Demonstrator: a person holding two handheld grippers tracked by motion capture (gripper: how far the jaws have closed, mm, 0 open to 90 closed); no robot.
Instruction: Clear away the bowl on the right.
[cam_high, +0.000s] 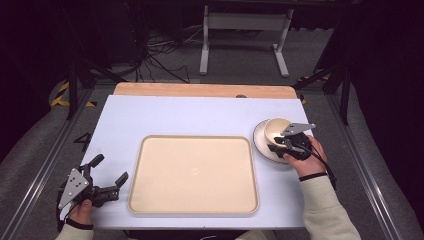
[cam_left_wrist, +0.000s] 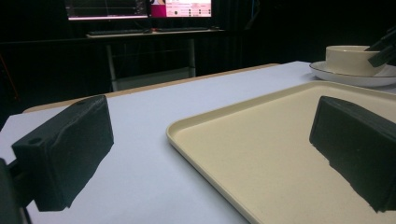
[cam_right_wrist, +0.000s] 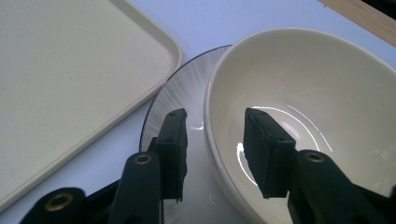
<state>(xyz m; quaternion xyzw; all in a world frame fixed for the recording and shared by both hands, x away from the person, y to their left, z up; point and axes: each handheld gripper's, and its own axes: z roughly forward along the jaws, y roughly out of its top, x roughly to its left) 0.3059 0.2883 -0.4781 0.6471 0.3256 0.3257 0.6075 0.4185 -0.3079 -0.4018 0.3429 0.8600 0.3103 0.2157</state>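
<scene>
Near the right edge of the surface (cam_high: 150, 115), a cream bowl (cam_high: 275, 129) sits on a white plate (cam_high: 260, 142) with a dark rim line. Over it, the right tool (cam_right_wrist: 212, 140) straddles the bowl's near wall, one jaw inside the bowl and the other outside above the plate; the jaws stand apart with a gap on each side of the wall, not pressing it. Just left of the plate lies a large cream tray (cam_high: 194, 175), bare, in the middle of the surface. At the front left corner, the left tool (cam_high: 111, 172) rests low with its jaws wide apart and nothing between them, pointing across the tray's near-left corner toward the bowl.
</scene>
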